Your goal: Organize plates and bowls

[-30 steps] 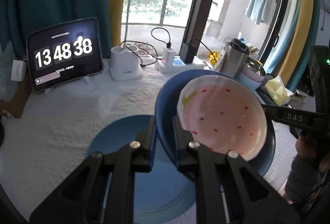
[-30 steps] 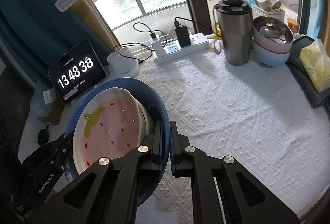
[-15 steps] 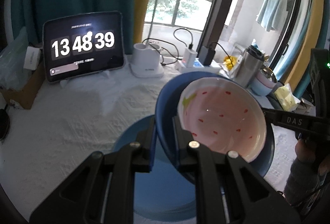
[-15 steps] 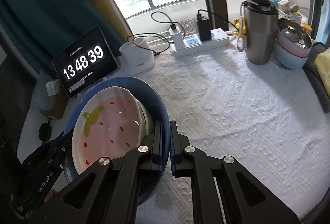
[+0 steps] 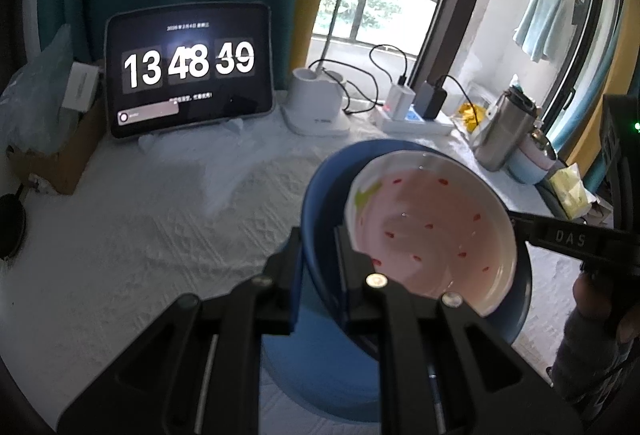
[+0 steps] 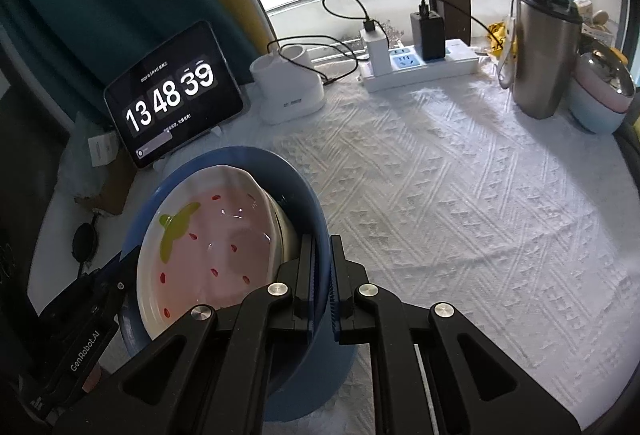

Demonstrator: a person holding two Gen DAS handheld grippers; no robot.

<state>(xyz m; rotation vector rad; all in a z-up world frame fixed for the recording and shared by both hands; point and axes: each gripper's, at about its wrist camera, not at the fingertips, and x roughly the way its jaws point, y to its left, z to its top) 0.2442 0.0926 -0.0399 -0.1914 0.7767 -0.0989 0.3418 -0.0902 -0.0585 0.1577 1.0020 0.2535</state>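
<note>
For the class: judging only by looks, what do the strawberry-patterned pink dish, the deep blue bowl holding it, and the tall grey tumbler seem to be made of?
Strawberry-patterned pink dish: probably glazed ceramic; glossy highlights, thick cream rim.
Deep blue bowl: matte, even colour, thin rim; plastic or matte ceramic, unclear.
Tall grey tumbler: likely brushed stainless steel; soft metallic sheen, dark lid.

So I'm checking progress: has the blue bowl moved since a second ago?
Yes. In the left wrist view the blue bowl sits further over the blue plate, nearer the tablet clock.
</note>
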